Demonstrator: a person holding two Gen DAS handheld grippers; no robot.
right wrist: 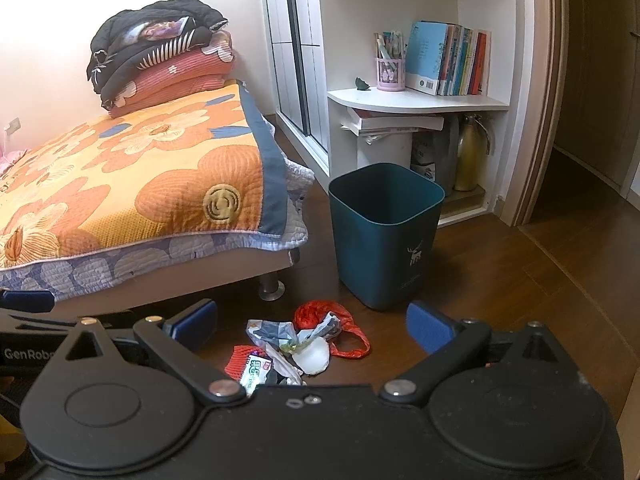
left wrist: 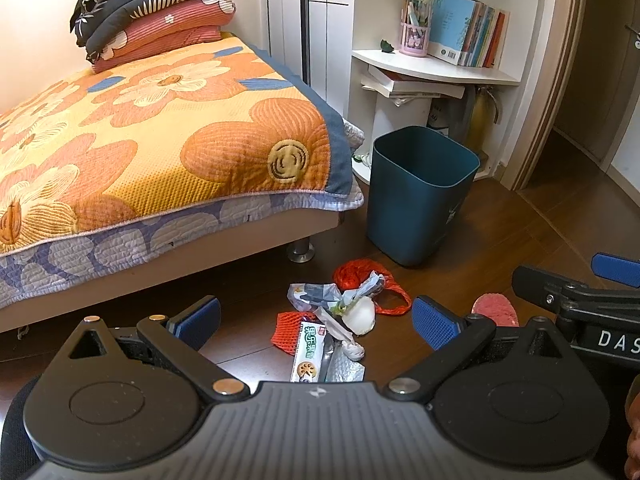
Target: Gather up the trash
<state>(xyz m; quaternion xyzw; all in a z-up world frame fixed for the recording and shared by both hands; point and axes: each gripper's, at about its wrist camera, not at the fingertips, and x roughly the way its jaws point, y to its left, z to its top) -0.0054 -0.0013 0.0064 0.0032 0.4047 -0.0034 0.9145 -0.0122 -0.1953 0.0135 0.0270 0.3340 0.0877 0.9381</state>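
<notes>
- My left claw (left wrist: 316, 322) and right claw (right wrist: 312, 326) both hang spread wide and empty above the wooden floor (right wrist: 500, 280).
- The trash pile (left wrist: 336, 320), wrappers, red netting and a white scrap, lies on the floor between the bed (left wrist: 140, 140) and the teal bin (left wrist: 416, 196).
- Behind the bin stands a white bookshelf (right wrist: 420, 100); a bed leg (right wrist: 271, 286) rises near the pile.

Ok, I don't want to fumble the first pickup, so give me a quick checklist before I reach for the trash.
1. Left gripper open and holding nothing: ok.
2. Right gripper open and holding nothing: ok.
3. Trash pile on the floor ahead of both grippers: ok.
4. Bin upright, mouth open, just beyond the pile: ok.
5. Bin has room inside: cannot tell.
6. Pieces lie apart enough to take one: not ok, they overlap.
</notes>
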